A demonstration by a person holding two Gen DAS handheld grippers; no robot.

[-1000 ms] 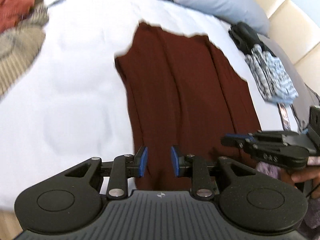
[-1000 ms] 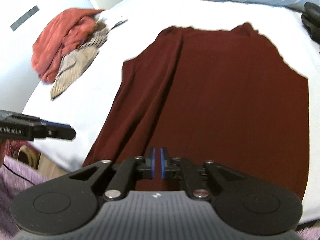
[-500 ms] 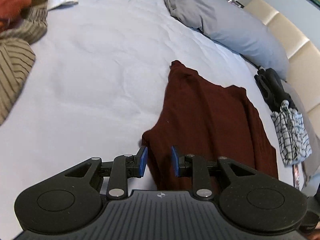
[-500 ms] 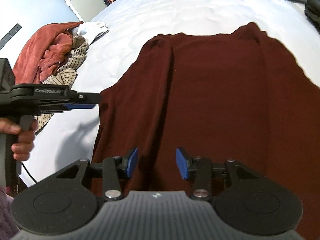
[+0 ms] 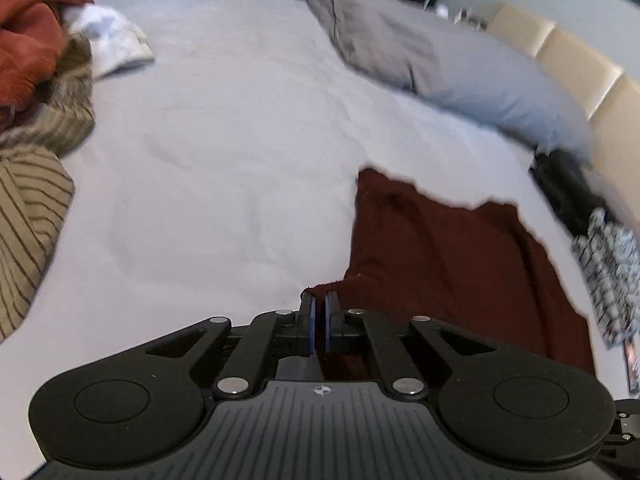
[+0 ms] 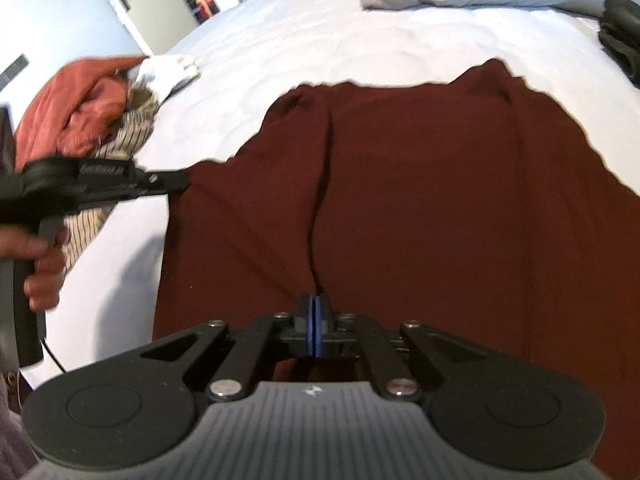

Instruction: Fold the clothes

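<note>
Left wrist view shows the left gripper (image 5: 319,312) pinched shut on the near corner of the maroon garment (image 5: 452,264) spread on the bed (image 5: 224,160), while the right gripper (image 6: 313,322) clamps its near hem, seemingly ready to fold it over.

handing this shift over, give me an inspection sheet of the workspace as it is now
surface: white bed, sheet lightly wrinkled
job's things: maroon garment spread flat, near edge toward the grippers
clutter: pile of rust, striped and white clothes; dark and patterned items beside the garment
grippers: left gripper shut on the garment's corner; right gripper shut on its near edge; both have just closed
cables: thin dark cable below the left handle
surroundings: grey pillow, beige headboard, door
</note>
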